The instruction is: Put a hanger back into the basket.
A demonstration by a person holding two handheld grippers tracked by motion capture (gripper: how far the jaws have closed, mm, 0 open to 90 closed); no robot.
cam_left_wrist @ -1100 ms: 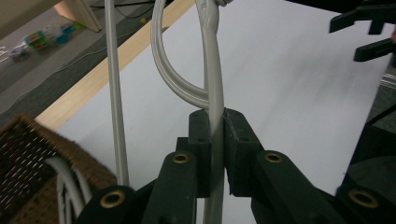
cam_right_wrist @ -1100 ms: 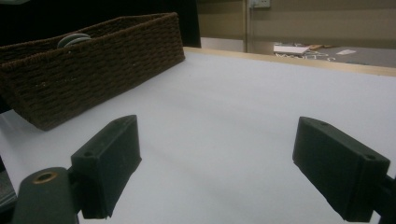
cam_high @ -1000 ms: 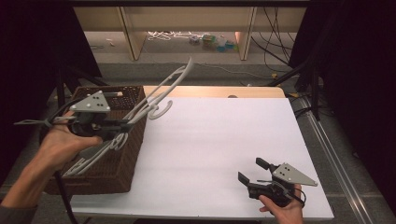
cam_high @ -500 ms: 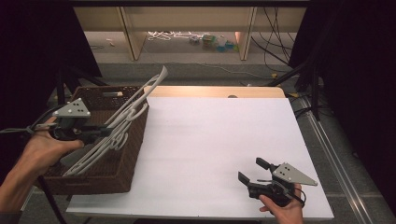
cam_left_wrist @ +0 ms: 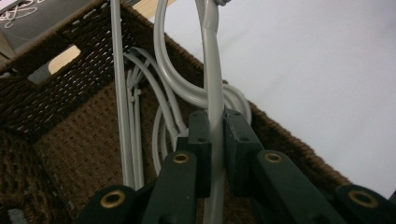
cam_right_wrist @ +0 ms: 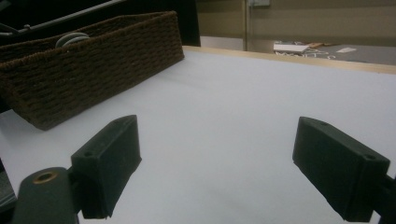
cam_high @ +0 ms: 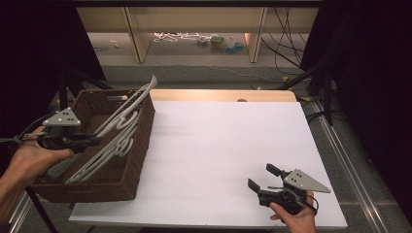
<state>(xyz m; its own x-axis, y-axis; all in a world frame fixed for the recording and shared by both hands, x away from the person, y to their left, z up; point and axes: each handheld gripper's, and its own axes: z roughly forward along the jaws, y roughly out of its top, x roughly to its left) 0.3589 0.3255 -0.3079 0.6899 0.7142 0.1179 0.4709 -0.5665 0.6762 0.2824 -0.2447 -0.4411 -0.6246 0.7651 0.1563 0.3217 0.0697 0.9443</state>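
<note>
Since the earlier frames the left gripper [cam_high: 92, 141] has drawn back and down toward the near-left of the table, and the hanger [cam_high: 127, 108] it carries, which stood high over the basket's right wall, now lies low inside the basket [cam_high: 92, 191] with only its far tip sticking up past the far right corner. In the left gripper view the jaws are nearly closed, pinched on the hanger's grey bar [cam_left_wrist: 213, 107], which runs up between them; behind it more grey hangers [cam_left_wrist: 135, 107] lean against the woven wall, their hooks and bars crowding the same corner. The left hand [cam_high: 30, 160] is just outside the basket's left wall. The right gripper [cam_high: 261, 180] has not moved: it rests at the near-right of the white table [cam_high: 218, 141], well apart from the basket, held by the right hand [cam_high: 296, 218], with its jaws spread wide and nothing between them. In the right gripper view bare tabletop [cam_right_wrist: 224, 121] lies between the two pads, and the basket [cam_right_wrist: 93, 70] stands farther off at the left.
</note>
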